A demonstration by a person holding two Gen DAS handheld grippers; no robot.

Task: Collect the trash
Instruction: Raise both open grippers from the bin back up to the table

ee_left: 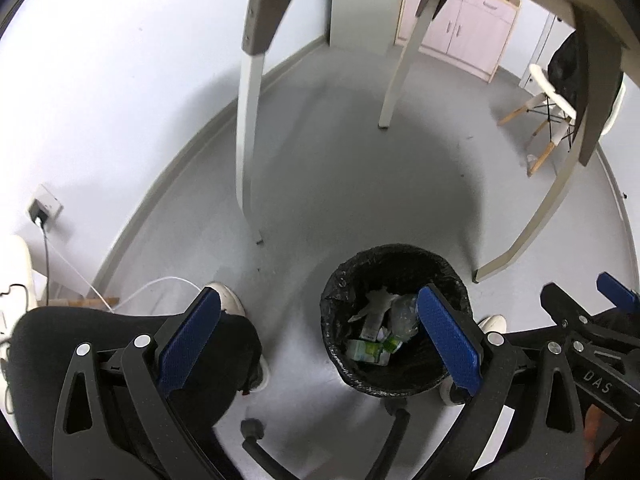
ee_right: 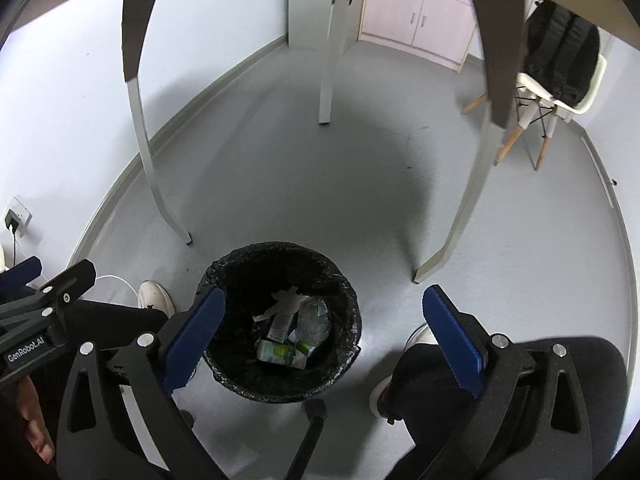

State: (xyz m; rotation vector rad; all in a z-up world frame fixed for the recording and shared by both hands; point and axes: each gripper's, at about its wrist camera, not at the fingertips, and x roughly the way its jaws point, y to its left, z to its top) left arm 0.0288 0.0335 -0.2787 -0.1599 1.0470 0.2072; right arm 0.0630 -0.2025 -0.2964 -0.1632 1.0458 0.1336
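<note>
1. The trash bin (ee_right: 280, 320), lined with a black bag, stands on the grey floor (ee_right: 360, 184) near the table legs, between the person's white shoes.
2. Inside it lie a green carton (ee_right: 276, 352), a clear plastic bottle (ee_right: 314, 320) and crumpled white paper (ee_right: 286, 300).
3. The right gripper (ee_right: 324, 328) hangs above the bin, its jaws wide apart with nothing between them.
4. The left gripper (ee_left: 320, 336) hovers just left of it, jaws also spread and empty.
5. A white chair (ee_right: 560, 92) carrying a black backpack (ee_right: 560, 52) sits far right.
</note>
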